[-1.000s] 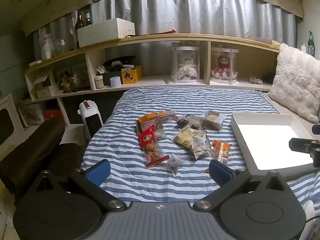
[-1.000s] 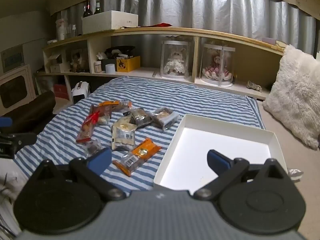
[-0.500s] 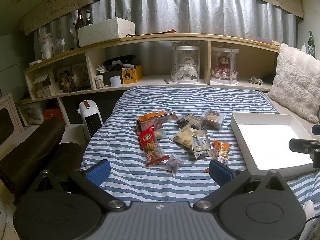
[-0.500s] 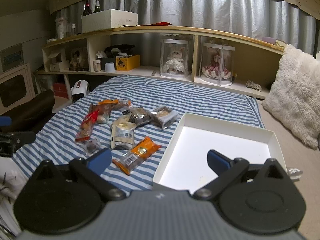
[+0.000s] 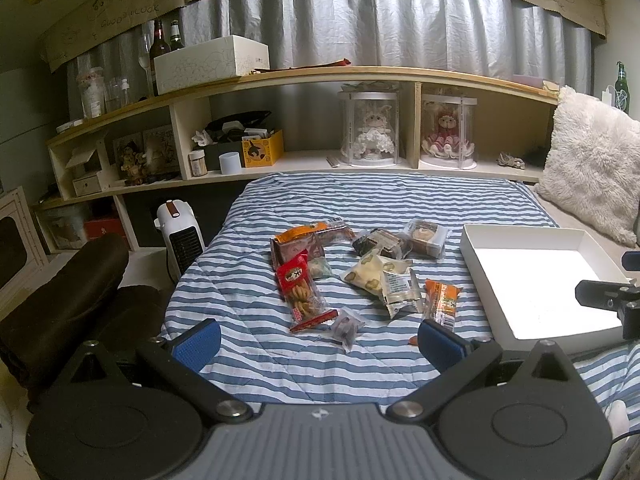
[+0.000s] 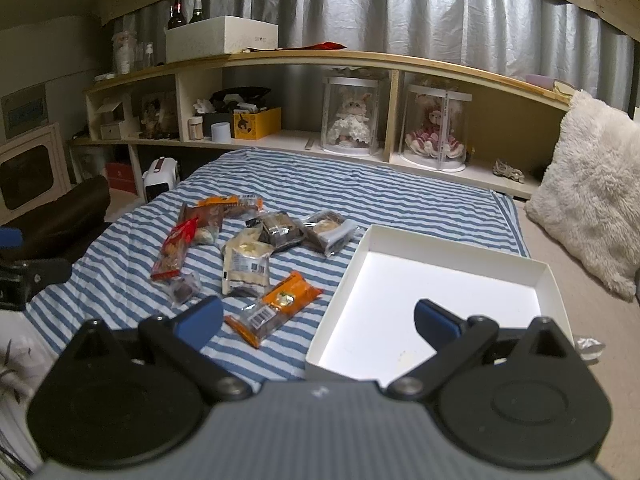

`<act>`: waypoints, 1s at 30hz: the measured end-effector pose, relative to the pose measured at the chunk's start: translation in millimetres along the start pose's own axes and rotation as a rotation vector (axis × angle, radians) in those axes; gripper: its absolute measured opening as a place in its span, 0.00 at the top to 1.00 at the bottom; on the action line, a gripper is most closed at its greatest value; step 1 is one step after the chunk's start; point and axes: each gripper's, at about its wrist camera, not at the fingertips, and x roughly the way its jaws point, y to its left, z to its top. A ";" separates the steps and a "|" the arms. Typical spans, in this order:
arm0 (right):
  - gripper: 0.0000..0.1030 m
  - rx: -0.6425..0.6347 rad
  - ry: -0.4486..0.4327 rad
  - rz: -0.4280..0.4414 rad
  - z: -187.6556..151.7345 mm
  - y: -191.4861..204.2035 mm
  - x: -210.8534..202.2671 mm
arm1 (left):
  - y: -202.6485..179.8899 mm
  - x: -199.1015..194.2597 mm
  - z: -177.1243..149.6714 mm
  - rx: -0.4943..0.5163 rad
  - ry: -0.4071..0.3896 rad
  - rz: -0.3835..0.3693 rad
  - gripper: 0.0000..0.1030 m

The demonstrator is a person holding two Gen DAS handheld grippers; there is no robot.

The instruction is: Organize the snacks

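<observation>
Several wrapped snacks lie loose on the striped bed cover (image 5: 256, 296). Among them are a red cracker pack (image 5: 301, 292), an orange bar (image 5: 442, 298) and a pale pastry bag (image 5: 394, 285). To their right stands an empty white box (image 5: 532, 280). My left gripper (image 5: 318, 340) hovers open at the bed's near edge, short of a small dark sweet (image 5: 345, 326). My right gripper (image 6: 318, 322) hangs open, its left finger near the orange bar (image 6: 276, 306) and its right finger over the white box (image 6: 440, 280). Neither holds anything.
A wooden shelf (image 5: 320, 76) with doll cases, bottles and boxes runs behind the bed. A fluffy white pillow (image 5: 592, 168) leans at the right. A small white heater (image 5: 180, 236) and a dark rolled cushion (image 5: 60, 296) sit left of the bed.
The right gripper has drifted slightly forward and down toward the snacks and box. The left gripper has barely moved.
</observation>
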 end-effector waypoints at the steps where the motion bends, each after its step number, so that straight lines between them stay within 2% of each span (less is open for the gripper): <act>1: 0.01 -0.001 0.003 -0.001 1.3 0.3 1.3 | -0.2 -0.1 0.0 0.000 0.000 0.001 0.00; 30: 0.01 -0.009 0.015 -0.004 0.6 1.5 1.9 | 0.5 -0.2 0.2 -0.003 0.001 -0.002 0.00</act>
